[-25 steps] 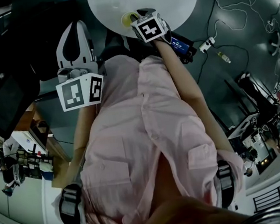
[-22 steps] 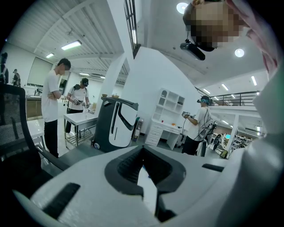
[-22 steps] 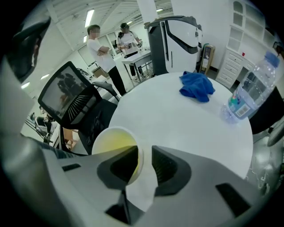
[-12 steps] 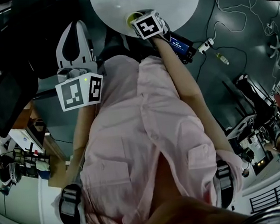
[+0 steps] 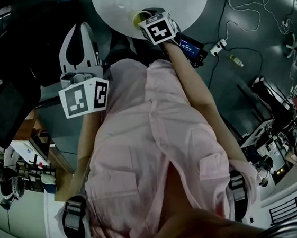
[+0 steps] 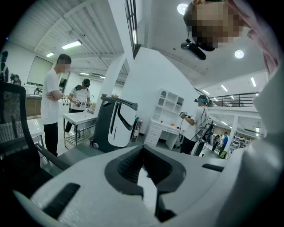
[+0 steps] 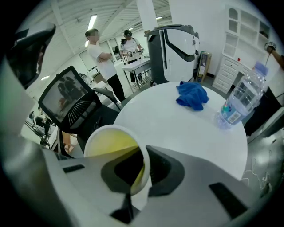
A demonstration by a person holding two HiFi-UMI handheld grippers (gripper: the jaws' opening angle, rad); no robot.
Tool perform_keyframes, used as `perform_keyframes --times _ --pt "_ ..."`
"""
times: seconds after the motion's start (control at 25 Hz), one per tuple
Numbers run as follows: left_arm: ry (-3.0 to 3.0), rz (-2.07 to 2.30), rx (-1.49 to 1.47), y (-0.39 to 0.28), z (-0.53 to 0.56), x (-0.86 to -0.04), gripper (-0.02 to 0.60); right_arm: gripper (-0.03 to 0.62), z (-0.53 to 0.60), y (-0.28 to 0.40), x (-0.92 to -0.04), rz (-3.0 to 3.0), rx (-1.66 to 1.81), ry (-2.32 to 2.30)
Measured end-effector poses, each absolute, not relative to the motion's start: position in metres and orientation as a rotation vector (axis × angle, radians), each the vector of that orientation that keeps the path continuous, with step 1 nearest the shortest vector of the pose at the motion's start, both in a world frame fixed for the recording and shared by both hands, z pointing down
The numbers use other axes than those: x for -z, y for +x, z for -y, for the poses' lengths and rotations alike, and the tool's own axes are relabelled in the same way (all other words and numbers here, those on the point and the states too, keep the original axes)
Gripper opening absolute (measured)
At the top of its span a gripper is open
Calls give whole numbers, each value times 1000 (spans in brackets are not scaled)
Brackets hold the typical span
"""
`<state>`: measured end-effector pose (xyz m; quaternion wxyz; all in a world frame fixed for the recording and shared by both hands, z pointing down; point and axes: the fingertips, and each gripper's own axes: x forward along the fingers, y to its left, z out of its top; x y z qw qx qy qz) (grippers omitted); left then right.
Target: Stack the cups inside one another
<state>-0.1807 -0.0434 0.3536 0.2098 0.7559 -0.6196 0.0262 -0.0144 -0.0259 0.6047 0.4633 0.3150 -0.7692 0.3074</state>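
Observation:
A yellow cup [image 7: 111,148] hangs tilted over the near edge of the round white table [image 7: 186,128], its mouth toward the camera. My right gripper [image 7: 142,170] is shut on the cup's rim, one jaw inside and one outside. In the head view the yellow cup [image 5: 138,19] shows just ahead of the right gripper [image 5: 143,20], and a clear cup [image 5: 123,0] stands on the table [image 5: 177,0] a little beyond it. My left gripper [image 5: 77,30] is held off the table to the left, pointing away, and the left gripper [image 6: 144,177] is shut with nothing in it.
A blue cloth [image 7: 191,96] and a water bottle [image 7: 242,99] lie on the table's far side. A black office chair [image 7: 66,104] stands left of the table, a white machine [image 7: 175,48] behind it. People stand further back. Cables and a power strip [image 5: 219,46] lie on the floor.
The right gripper and its yellow cup have barely shifted over the table's near edge. The left gripper has stayed where it was.

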Motion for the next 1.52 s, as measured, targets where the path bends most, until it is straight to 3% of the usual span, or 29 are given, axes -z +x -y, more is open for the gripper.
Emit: perform_keyframes --times 1.52 --pt "2213 1703 -22 -140 30 -329 15 37 63 24 -480 2213 -629 1173"
